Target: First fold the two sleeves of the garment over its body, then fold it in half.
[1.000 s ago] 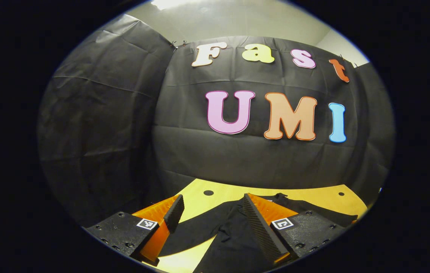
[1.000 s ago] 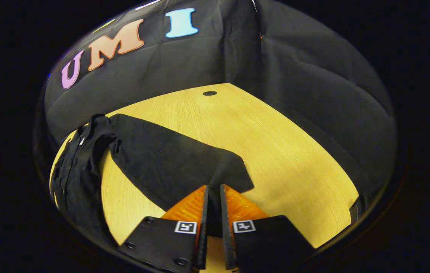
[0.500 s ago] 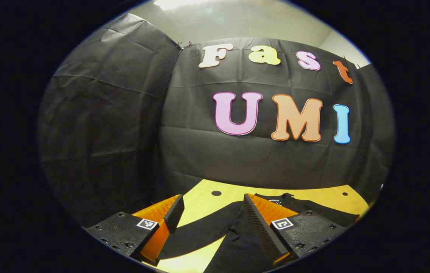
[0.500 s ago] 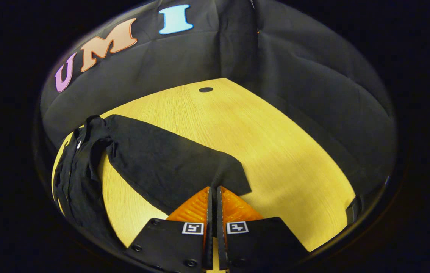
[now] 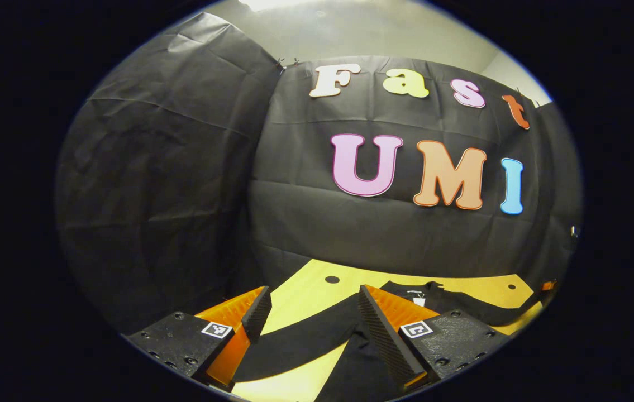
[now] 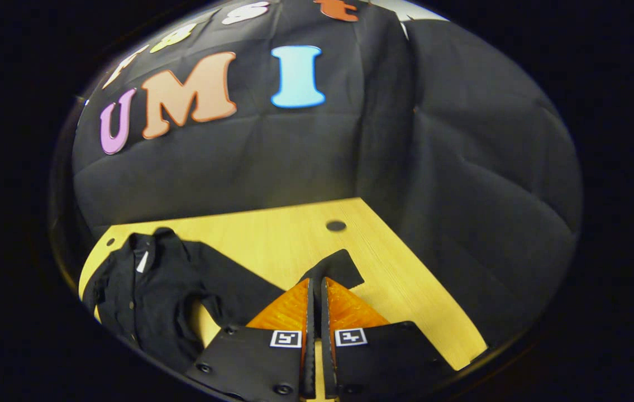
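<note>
on the surface [image 6: 406,290]: black garment [image 6: 143,290] is lying spread out, collar toward the booth wall, body at the left of the right gripper view
right sleeve [image 6: 334,268]: is running from the body to the right claw, cuff end poking out past the tips
right claw [image 6: 317,285]: fingers are sitting together on the sleeve cuff, cloth pinched between them, looking lifted a bit off the wood
left claw [image 5: 311,304]: fingers are standing well apart, holding nothing, hovering over the other sleeve [image 5: 300,340]
handling: garment is looking light, thin, limp; is going to drape and sag, not hold shape; judging low slip risk on the ridged pads, but a thin cuff could pull free if tugged quickly
where to grip: cuff or sleeve hem is working best, so the whole sleeve is trailing over the body; same plan for the left sleeve
hidden: exact bite depth on the cuff is getting covered by the right fingers
cut off: lower hem of the garment is running out of both views
hard to make out: black folds are blending together, sleeve seams and wrinkles near the shoulder are unclear; small pale tag at the collar is too tiny to read
</note>
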Available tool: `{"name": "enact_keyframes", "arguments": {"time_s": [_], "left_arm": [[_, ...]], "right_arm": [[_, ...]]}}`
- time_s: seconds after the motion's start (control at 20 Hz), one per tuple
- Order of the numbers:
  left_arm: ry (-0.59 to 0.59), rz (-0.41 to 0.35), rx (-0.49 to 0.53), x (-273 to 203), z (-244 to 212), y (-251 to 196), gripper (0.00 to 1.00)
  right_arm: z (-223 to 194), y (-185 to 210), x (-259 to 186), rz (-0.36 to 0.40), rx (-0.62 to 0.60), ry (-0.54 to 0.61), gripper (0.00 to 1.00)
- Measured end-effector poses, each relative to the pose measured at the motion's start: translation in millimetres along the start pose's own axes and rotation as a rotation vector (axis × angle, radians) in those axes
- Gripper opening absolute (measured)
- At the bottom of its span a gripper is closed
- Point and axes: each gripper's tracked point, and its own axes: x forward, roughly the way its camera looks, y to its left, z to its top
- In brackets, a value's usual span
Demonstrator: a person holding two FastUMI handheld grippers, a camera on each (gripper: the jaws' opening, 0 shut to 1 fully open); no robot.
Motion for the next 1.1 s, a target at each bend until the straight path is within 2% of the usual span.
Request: {"name": "enact_keyframes", "arguments": {"time_s": [0.1,0.25,0.4,0.6,0.8,0.9,1.0,1.1], "left_arm": [[0.001,0.021,-0.003,-3.0,0.2,16.0,0.92],[0.012,0.061,0.001,-7.1,-5.6,45.3,0.92],[0.027,0.105,-0.01,-11.4,-10.1,75.0,0.92],[0.043,0.169,-0.031,-23.3,-21.9,115.6,0.92],[0.09,0.215,-0.068,-31.5,-45.4,144.7,0.93],[0.11,0.235,-0.078,-34.8,-57.6,154.8,0.93],[0.14,0.256,-0.082,-38.1,-74.0,164.8,0.93],[0.165,0.263,-0.083,-39.3,-87.3,167.9,0.94]], "right_arm": [[41.4,39.8,2.9,0.028,-0.034,-0.048,0.07],[92.3,123.0,7.2,0.107,-0.114,-0.123,0.06],[112.9,226.2,4.5,0.217,-0.235,-0.163,0.07],[91.0,376.1,-8.3,0.394,-0.383,-0.18,0.08],[28.7,505.9,-25.8,0.538,-0.538,-0.163,0.07],[7.1,552.2,-27.5,0.576,-0.595,-0.146,0.07],[-10.2,576.8,-34.6,0.595,-0.623,-0.143,0.07],[-26.2,603.8,-44.1,0.66,-0.604,-0.122,0.19]]}}
